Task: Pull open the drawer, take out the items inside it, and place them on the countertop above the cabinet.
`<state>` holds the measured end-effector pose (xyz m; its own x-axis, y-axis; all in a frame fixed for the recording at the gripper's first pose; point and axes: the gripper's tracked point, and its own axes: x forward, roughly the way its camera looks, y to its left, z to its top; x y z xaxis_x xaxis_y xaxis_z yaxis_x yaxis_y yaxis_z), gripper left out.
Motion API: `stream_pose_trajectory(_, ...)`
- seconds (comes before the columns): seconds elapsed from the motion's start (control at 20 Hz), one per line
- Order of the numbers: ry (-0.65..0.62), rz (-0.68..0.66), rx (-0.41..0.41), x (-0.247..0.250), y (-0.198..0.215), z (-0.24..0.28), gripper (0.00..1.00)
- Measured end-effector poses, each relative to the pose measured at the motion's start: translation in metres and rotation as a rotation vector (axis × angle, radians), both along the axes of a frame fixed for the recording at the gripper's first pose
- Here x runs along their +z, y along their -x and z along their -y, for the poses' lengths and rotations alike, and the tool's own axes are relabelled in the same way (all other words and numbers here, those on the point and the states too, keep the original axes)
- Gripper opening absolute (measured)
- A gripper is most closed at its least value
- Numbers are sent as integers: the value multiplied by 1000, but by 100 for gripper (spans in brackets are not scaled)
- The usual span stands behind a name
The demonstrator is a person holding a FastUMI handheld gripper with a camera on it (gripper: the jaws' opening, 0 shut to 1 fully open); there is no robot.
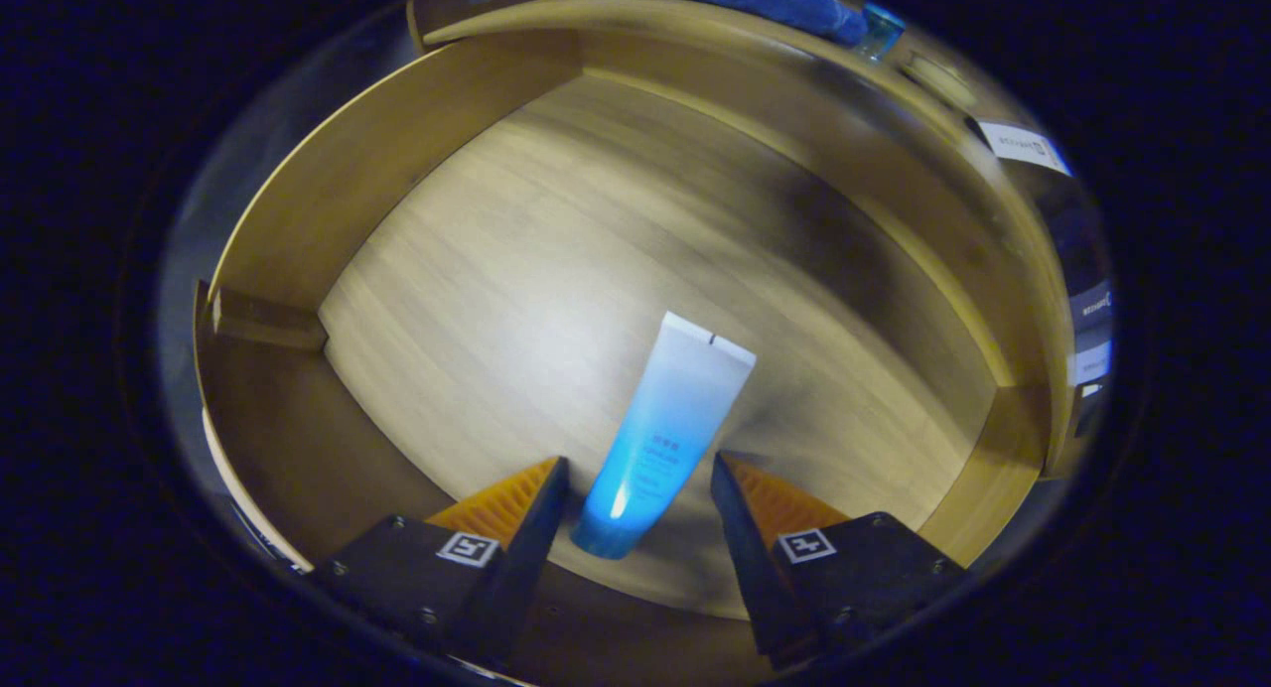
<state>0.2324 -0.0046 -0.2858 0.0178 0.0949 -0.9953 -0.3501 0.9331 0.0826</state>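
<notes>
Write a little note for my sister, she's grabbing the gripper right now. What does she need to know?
Gripper: open, fingers either side of the tube's cap end, not pressing it.
Blue-and-white tube: lying on the drawer floor, cap toward the fingers.
Drawer: already pulled open; the tube is the one item seen inside.
Done: drawer opened.
Left: close on the tube, lift it out, set it on the countertop above the cabinet.

Small print is showing on the blue-to-white tube (663, 431), too small to read. Square coded markers are sitting on both fingers of the hand-held gripper (640, 488), carrying no letters. White labels (1023, 146) beyond the drawer (328, 181) are appearing blurred and illegible.
</notes>
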Motion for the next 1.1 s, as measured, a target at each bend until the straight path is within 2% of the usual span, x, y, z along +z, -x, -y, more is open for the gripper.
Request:
stream_pose_trajectory(0.05, -6, 7, 5, 0, -2, -1, 74)
stream_pose_trajectory(0.1, -3, 0, 12, 1, 0, 2, 71)
stream_pose_trajectory(0.15, -4, 5, 19, 28, -4, 5, 58)
stream_pose_trajectory(0.2, 4, 14, 32, 7, -1, 4, 45)
stream_pose_trajectory(0.25, 10, 21, 39, 5, -2, 4, 39)
stream_pose_trajectory(0.45, 29, 41, 74, 5, -2, 2, 39)
stream_pose_trajectory(0.85, 32, 59, 79, 7, 0, 1, 39)
stream_pose_trajectory(1.0, 4, 79, 59, 8, 0, 0, 39)
stream_pose_trajectory(1.1, -23, 131, -5, 13, -12, 2, 38)
